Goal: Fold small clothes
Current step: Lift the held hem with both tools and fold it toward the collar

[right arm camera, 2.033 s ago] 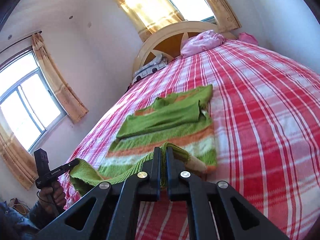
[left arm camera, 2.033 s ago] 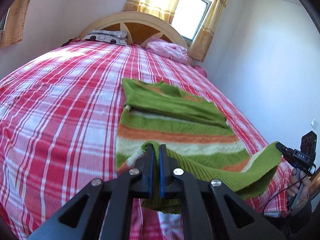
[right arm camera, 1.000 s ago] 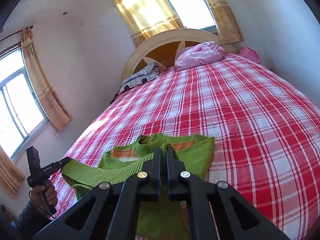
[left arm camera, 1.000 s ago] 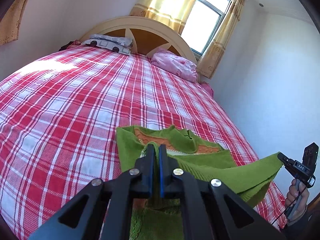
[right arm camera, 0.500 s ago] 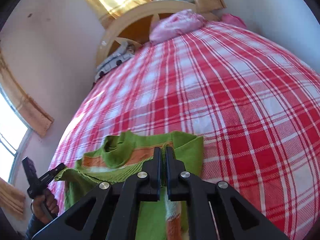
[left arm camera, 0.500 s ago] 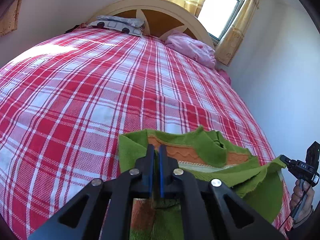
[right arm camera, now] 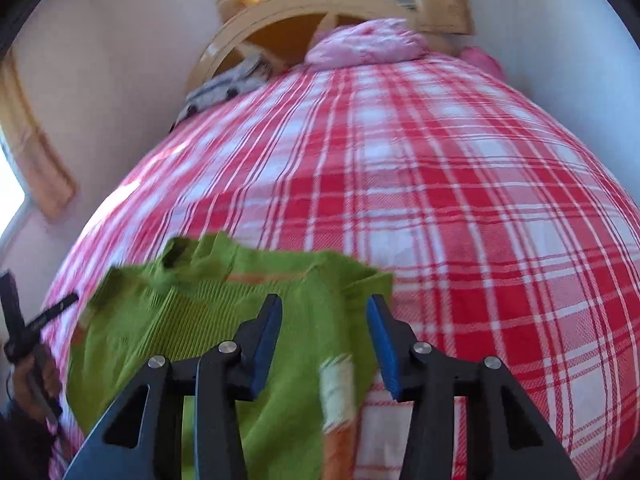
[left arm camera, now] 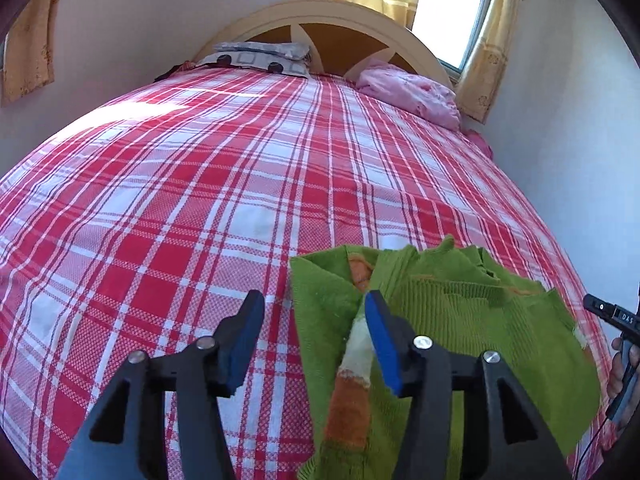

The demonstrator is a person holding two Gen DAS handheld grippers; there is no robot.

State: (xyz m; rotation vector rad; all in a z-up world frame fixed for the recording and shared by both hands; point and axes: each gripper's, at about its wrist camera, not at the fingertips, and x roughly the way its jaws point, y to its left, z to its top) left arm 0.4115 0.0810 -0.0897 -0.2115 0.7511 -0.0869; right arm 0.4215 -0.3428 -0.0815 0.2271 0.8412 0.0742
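My left gripper (left arm camera: 314, 316) is opening, its pads off the green sweater (left arm camera: 460, 332), whose left edge lies between them. My right gripper (right arm camera: 324, 322) is opening too, with the sweater's right edge between its blue pads (right arm camera: 380, 340), nothing pinched. The sweater lies folded on the bed (left arm camera: 200, 200), near the foot end, its collar pointing toward the headboard (left arm camera: 340, 28) and its long axis running along the bed.
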